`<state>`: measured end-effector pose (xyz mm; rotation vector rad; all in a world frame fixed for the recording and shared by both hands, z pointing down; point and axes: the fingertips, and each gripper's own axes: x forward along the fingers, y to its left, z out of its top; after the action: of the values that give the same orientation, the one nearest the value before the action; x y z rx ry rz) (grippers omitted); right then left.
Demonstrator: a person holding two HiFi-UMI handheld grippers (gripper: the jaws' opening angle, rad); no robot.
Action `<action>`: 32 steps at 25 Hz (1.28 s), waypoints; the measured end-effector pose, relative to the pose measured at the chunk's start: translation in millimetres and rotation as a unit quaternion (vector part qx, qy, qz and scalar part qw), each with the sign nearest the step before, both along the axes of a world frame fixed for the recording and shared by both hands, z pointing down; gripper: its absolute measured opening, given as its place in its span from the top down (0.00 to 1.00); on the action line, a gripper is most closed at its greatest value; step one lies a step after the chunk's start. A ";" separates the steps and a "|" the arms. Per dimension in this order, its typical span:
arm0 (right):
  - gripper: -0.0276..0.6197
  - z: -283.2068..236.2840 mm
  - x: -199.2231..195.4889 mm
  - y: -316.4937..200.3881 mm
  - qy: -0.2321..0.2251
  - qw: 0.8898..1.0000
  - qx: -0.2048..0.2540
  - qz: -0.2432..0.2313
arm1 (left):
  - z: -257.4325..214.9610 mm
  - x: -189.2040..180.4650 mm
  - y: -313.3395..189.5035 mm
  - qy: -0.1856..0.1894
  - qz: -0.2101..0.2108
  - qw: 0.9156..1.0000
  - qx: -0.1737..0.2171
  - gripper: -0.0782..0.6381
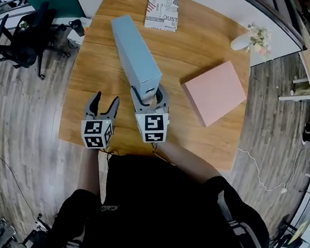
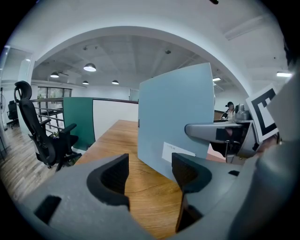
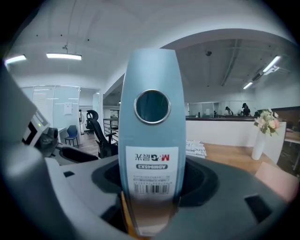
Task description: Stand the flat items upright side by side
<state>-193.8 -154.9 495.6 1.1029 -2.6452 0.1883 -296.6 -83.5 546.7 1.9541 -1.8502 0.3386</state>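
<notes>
Head view: binder (image 1: 133, 53) spine clamped in right tool (image 1: 149, 96).

There is one wooden table (image 1: 89, 112). It bears three flat filing items: one light blue cardboard file box (image 1: 134, 56), one pink flat square folder (image 1: 214, 92) and one flat booklet printed in black, white and red (image 1: 162, 11). There is one white vase of pale flowers (image 1: 249, 40). Two grey grippers show, the left gripper (image 1: 105, 99) and the right gripper (image 1: 150, 93). There is one black office chair (image 1: 28, 35).
</notes>
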 end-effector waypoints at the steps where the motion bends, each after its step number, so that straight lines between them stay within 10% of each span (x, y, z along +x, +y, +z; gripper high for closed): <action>1: 0.49 3.2 -5.9 -0.2 0.002 1.000 -0.004 -0.003 | 0.6 -3.0 1.8 -0.001 -0.003 1.000 -0.001 0.48; 32: 0.36 43.1 -60.6 27.9 0.026 0.994 -0.088 -0.063 | 32.2 -29.0 42.9 0.011 -0.041 0.998 -0.047 0.48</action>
<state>-254.3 -127.0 538.7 0.8694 -2.5839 0.3557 -325.6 -40.7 578.9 1.8076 -1.8601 0.3710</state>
